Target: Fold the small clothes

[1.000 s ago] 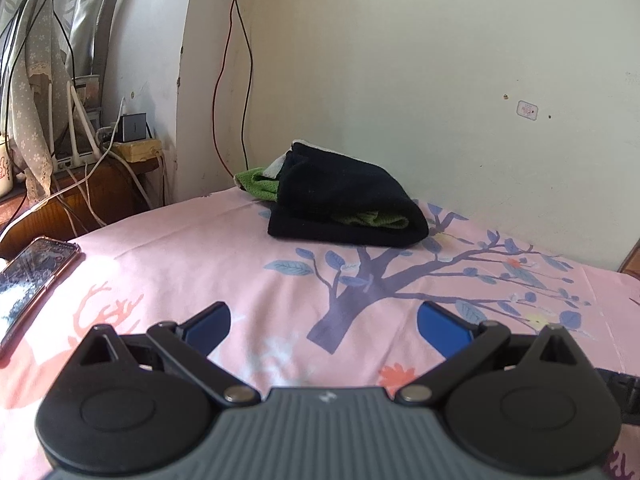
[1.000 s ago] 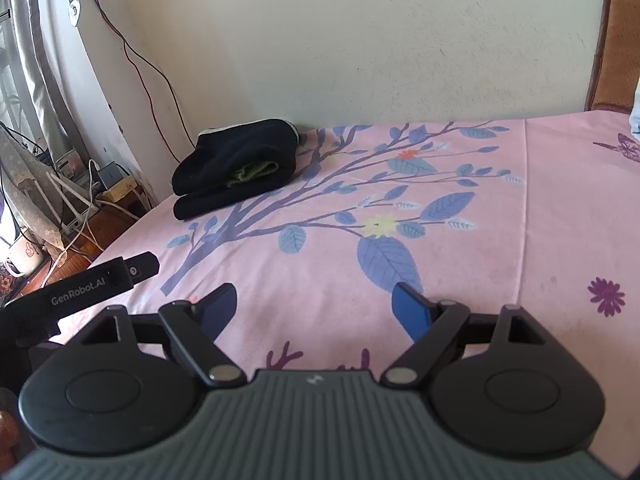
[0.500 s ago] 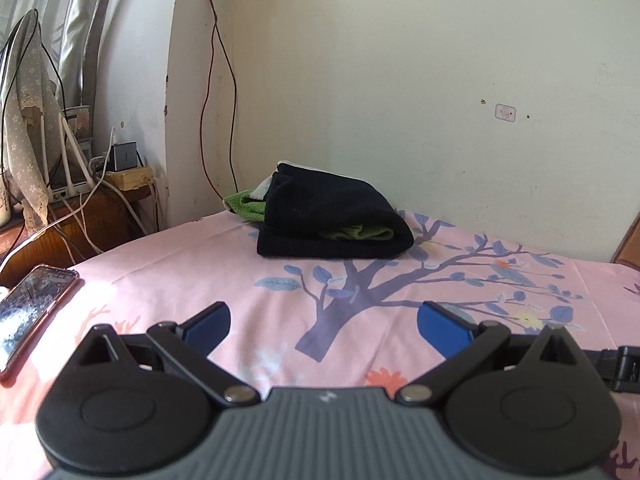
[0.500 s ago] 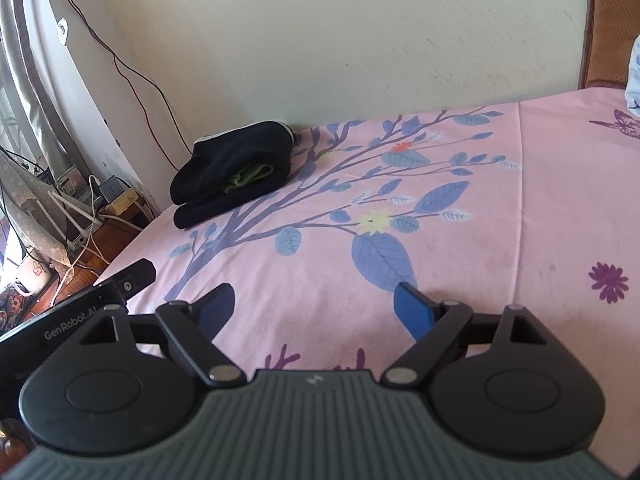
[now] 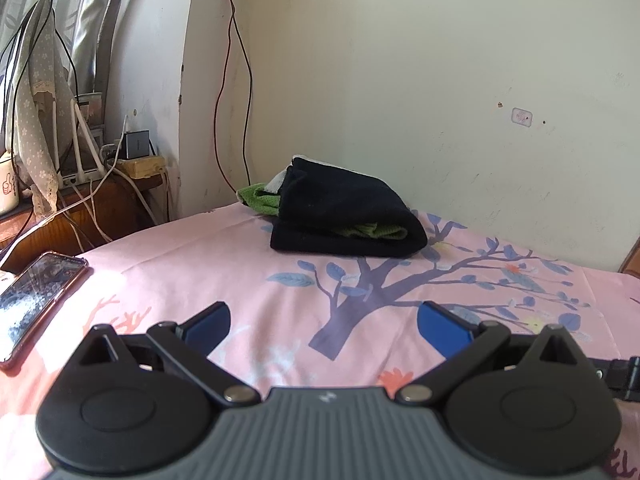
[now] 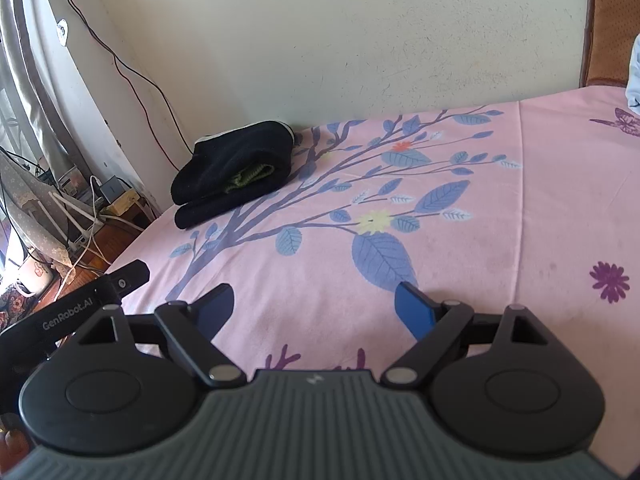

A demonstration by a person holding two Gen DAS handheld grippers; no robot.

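Note:
A folded stack of small clothes (image 5: 344,212), black on the outside with green and a bit of white showing, lies on the pink printed bed sheet (image 5: 224,264) near the far wall corner. It also shows in the right wrist view (image 6: 234,172). My left gripper (image 5: 323,320) is open and empty, low over the sheet, well short of the stack. My right gripper (image 6: 314,306) is open and empty over the sheet, to the right of the left gripper's body (image 6: 76,312).
A phone (image 5: 36,300) lies on the sheet's left edge. A wooden side table (image 5: 80,208) with cables, a router and a covered fan stands left of the bed. The wall (image 5: 440,80) runs behind. A brown headboard (image 6: 612,24) is at the right.
Both views shift slightly: the left wrist view swung away and back, the right gripper tilted a little. The clothes stack has not moved and both grippers stay open.

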